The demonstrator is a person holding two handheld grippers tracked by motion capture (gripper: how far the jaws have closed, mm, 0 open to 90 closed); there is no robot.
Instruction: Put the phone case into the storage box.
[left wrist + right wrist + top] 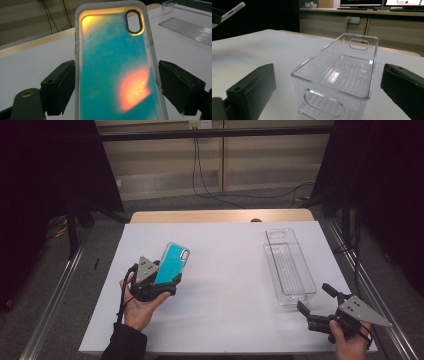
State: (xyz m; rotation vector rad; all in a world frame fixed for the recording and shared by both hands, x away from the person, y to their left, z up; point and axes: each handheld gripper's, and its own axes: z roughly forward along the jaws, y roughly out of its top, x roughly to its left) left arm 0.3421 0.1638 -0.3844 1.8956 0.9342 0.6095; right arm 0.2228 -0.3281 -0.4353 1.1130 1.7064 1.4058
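Your left gripper [161,282] is clamped on the teal phone case [172,262], holding it tilted up over the table's [225,270] left side. Your right gripper [316,301] sits wide apart just near of the clear bin [289,265].

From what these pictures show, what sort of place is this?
Probably a lab or office recording bench: a white-covered table with metal side rails, computer monitors on a back counter, and loose black cables on the floor.

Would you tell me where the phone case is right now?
The phone case is held off the table between the left claw jaws, at the high view's left, far from the clear bin.
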